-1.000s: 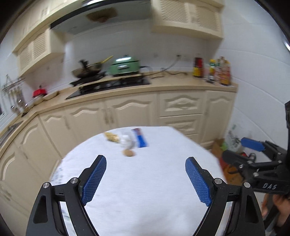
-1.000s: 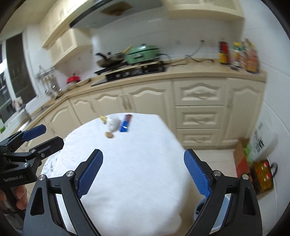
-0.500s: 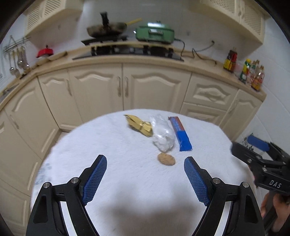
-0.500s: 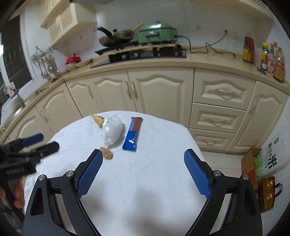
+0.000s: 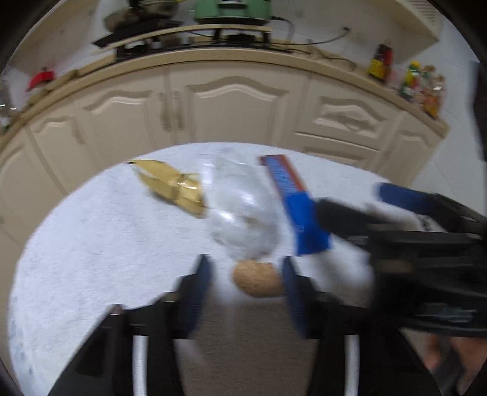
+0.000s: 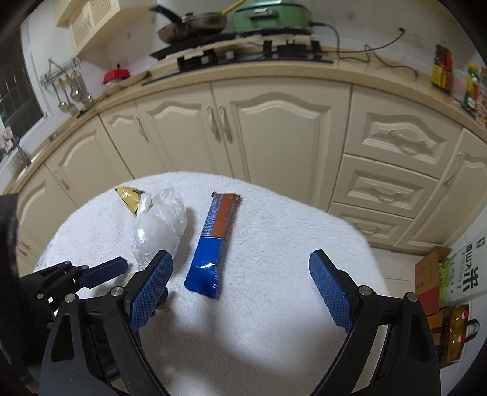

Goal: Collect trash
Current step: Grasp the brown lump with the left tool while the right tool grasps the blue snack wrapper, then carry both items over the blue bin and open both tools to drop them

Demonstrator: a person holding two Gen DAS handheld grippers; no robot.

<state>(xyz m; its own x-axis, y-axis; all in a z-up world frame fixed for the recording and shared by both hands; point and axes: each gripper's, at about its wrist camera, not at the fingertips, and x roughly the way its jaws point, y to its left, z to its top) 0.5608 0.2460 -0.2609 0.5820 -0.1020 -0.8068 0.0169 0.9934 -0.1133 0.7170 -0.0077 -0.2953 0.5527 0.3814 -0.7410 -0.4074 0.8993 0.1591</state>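
On the round white table (image 6: 274,319) lie a gold wrapper (image 5: 173,189) (image 6: 129,198), a clear crumpled plastic bag (image 5: 243,213) (image 6: 161,225), a blue and brown snack wrapper (image 5: 295,201) (image 6: 213,240) and a round brown cookie (image 5: 257,278). My left gripper (image 5: 246,283) has its jaws partly closed around the cookie, its right finger touching it; the view is blurred. My right gripper (image 6: 240,283) is open and empty, just short of the blue wrapper. The left gripper shows at the lower left of the right wrist view (image 6: 103,271).
Cream kitchen cabinets (image 6: 274,137) curve behind the table under a counter with a stove, a pan and a green pot (image 6: 268,15). Bottles (image 6: 443,73) stand at the counter's right end. A cardboard box and bags (image 6: 450,280) sit on the floor to the right.
Both grippers have moved forward and down toward the trash. The left gripper's jaws have narrowed around the cookie. The right gripper stays wide open.
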